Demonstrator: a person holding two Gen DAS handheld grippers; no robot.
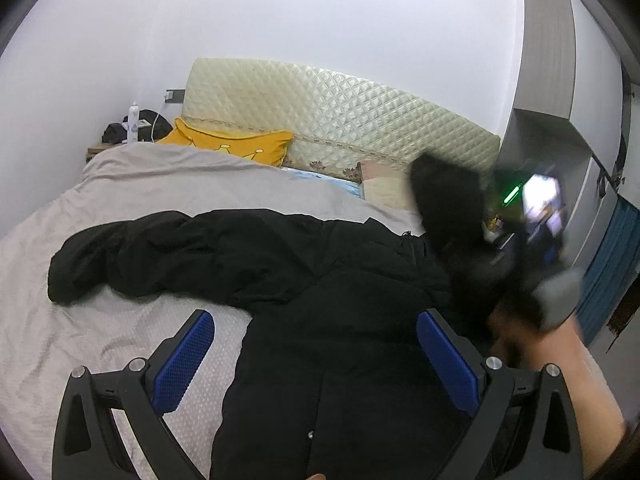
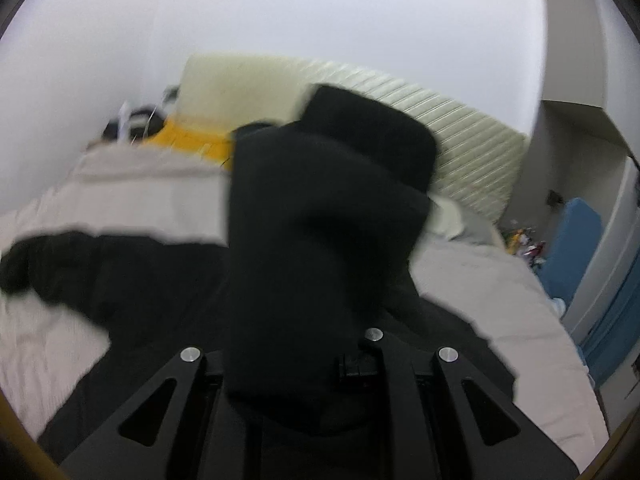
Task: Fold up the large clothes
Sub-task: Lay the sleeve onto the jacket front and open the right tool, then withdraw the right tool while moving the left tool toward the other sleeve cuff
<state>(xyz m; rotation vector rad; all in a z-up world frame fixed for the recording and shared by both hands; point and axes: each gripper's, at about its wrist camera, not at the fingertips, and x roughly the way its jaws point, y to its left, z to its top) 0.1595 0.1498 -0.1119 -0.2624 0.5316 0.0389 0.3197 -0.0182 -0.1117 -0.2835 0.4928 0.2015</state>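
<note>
A large black coat point(image 1: 280, 264) lies spread on the beige bed cover point(image 1: 120, 184), one sleeve point(image 1: 120, 252) stretched out to the left. My left gripper point(image 1: 316, 360) hovers open over the coat's body, and its blue pads point(image 1: 184, 360) grip nothing. At the right, blurred by motion, my right gripper point(image 1: 492, 264) holds the other sleeve point(image 1: 444, 208) lifted off the bed. In the right wrist view that sleeve point(image 2: 328, 220) drapes over the shut jaws and hides the fingertips. A hand point(image 1: 520, 340) holds the right gripper.
A cream quilted headboard point(image 1: 340, 116) and a yellow pillow point(image 1: 240, 144) stand at the far end of the bed. A bedside table with a bottle point(image 1: 133, 120) is at the back left. A grey wardrobe point(image 1: 548, 80) and blue fabric point(image 2: 576, 240) line the right side.
</note>
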